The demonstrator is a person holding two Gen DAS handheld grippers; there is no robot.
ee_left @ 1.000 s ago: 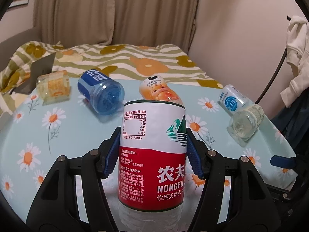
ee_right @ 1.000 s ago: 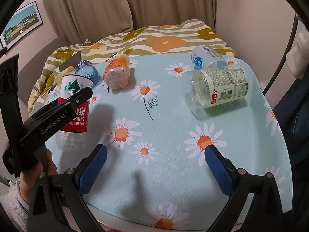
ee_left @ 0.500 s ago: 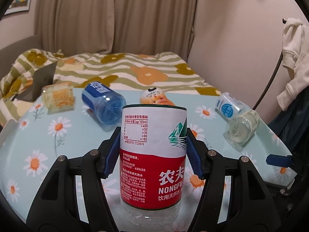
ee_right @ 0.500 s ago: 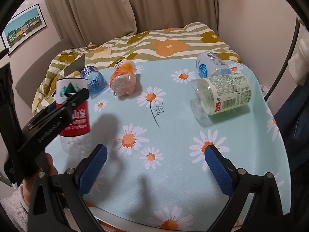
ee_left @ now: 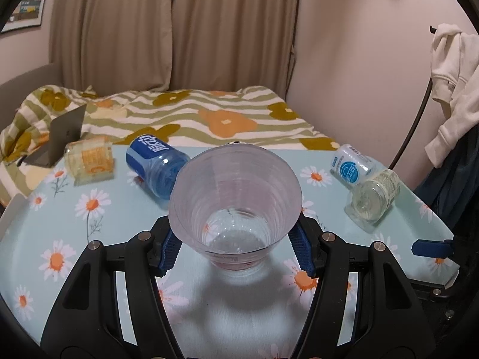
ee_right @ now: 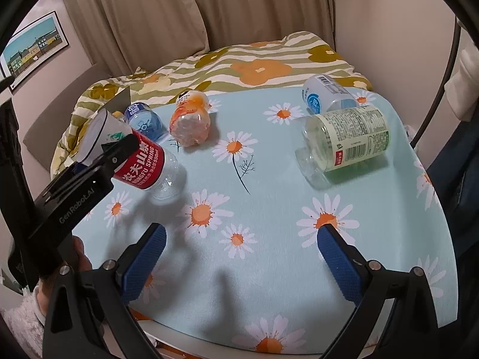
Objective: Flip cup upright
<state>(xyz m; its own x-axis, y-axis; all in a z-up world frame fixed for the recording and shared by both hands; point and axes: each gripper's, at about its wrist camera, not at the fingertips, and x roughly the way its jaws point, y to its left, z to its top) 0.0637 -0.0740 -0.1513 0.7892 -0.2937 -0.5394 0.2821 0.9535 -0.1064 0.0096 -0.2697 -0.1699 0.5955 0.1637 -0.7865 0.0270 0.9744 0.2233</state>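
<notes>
Left wrist view: looking into the open mouth of the cup (ee_left: pixel 235 206), a cut-off clear bottle, with the clear base facing away toward the table (ee_left: pixel 60 224).
Left gripper (ee_left: pixel 236 248): clenching the cup between both blue pads (ee_left: pixel 169 246); contact points partly hiding behind the flared rim.
Cup label: showing only in the right wrist view, red and white, reading "NONGFU SPRING" on the cup (ee_right: pixel 131 155).
Cup position: tilting, open end leaning up and to the left, clear base pointing down toward the cloth; base touching the cloth or hovering just above it, impossible to tell.
Right gripper (ee_right: pixel 242 263): hanging released and wide apart over the near edge of the table, gripping nothing.
Blue bottle (ee_left: pixel 155 164): lying on its side behind the cup, its near end partly hiding behind the cup rim.
Orange bottle (ee_right: pixel 190 119): lying on its side; in the left wrist view almost fully hiding behind the cup.
Yellow cup (ee_left: pixel 89 164): lying at the far left edge, print too blurred for reading.
Green-label jar (ee_right: pixel 347 143): lying on its side to the right, touching or just beside the white-and-blue bottle (ee_right: pixel 326 95).
Hand: partly showing at the lower left of the right wrist view, mostly hiding behind the left gripper body.
</notes>
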